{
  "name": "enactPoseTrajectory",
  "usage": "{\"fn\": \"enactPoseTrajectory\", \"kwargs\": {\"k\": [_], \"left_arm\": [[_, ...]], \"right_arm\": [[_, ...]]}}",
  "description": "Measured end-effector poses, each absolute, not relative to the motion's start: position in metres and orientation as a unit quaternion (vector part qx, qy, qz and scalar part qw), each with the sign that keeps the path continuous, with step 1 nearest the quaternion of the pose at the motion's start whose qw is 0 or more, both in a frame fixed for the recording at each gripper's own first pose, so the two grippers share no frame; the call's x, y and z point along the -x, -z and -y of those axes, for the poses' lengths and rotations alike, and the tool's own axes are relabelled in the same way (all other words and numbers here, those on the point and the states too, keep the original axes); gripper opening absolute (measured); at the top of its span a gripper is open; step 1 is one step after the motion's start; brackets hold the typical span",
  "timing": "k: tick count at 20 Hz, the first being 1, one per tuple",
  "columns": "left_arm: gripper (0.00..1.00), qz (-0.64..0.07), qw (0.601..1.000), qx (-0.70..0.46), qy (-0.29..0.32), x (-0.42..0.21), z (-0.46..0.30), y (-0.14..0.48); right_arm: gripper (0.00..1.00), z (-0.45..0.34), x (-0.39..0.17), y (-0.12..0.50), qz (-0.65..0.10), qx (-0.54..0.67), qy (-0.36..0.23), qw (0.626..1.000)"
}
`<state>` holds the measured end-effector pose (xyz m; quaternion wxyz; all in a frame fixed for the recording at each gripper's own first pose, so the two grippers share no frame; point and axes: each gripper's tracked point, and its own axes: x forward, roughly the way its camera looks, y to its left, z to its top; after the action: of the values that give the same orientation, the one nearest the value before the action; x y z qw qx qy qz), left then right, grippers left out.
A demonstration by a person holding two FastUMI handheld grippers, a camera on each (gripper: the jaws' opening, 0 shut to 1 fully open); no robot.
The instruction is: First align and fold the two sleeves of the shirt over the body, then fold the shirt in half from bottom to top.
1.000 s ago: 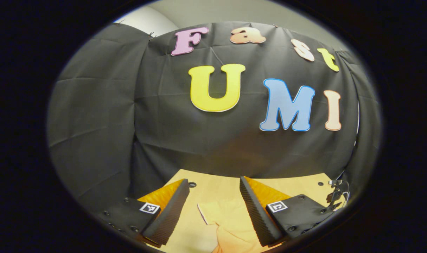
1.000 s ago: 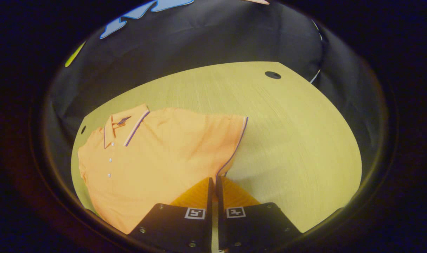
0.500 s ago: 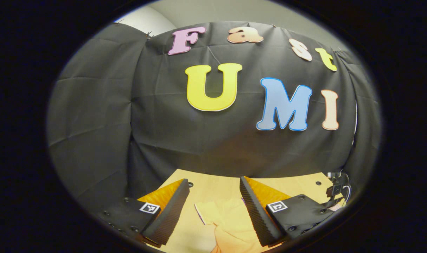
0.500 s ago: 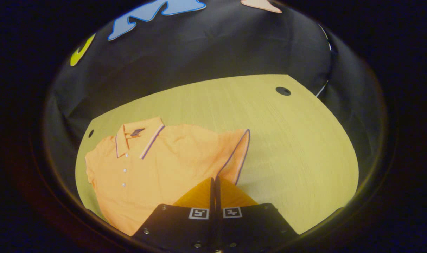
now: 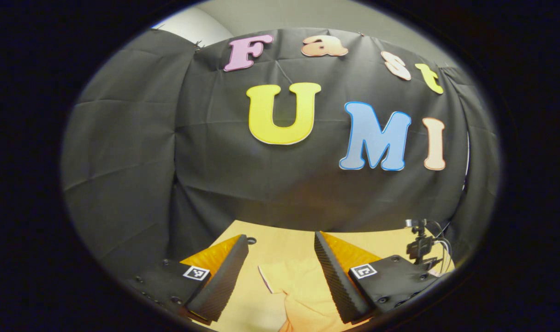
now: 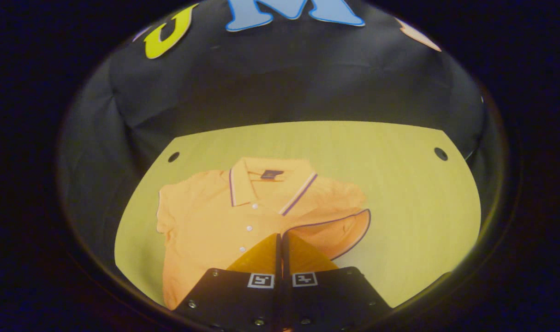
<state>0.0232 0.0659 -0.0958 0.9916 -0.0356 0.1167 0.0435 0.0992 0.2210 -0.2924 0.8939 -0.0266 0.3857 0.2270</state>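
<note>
Orange shirt [image 6: 224, 226] lies flat on the counter [image 6: 414, 207]; my right gripper [image 6: 280, 236] pinches its sleeve [image 6: 340, 230], lifted beside the collar [image 6: 271, 184]. My left gripper [image 5: 280, 258] hangs open over the other sleeve.

— From where is the left gripper view taken?
— From low over the table [image 5: 280, 244], faced level at the booth wall; a strip of shirt [image 5: 303, 290] is seen between the left gripper [image 5: 280, 272] fingers.
— And the right gripper view?
— It is tilted down from higher up; the whole shirt [image 6: 224, 221] is seen ahead of the right gripper [image 6: 280, 251]. Table and shirt are shared.
</note>
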Motion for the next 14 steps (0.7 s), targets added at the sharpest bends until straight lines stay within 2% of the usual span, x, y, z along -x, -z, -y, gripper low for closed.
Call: {"fn": "enactPoseTrajectory", "kwargs": {"k": [5,11,12,13,14], "left_arm": [[0.95,-0.121,0.991,0.031,-0.053,-0.015,-0.077,0.1],[0.95,-0.128,0.989,0.036,-0.061,-0.01,-0.086,0.106],[0.95,-0.129,0.989,0.037,-0.06,-0.009,-0.085,0.107],[0.95,-0.13,0.989,0.038,-0.059,-0.009,-0.085,0.11],[0.95,-0.131,0.989,0.038,-0.057,-0.009,-0.084,0.111]], "right_arm": [[0.0,-0.258,-0.072,0.323,-0.403,0.1,-0.271,0.868],[0.0,-0.258,-0.066,0.335,-0.417,0.12,-0.268,0.86],[0.07,-0.258,-0.066,0.337,-0.422,0.118,-0.268,0.858],[0.09,-0.259,-0.062,0.334,-0.424,0.114,-0.272,0.856],[0.34,-0.259,-0.062,0.33,-0.42,0.114,-0.273,0.858]]}}
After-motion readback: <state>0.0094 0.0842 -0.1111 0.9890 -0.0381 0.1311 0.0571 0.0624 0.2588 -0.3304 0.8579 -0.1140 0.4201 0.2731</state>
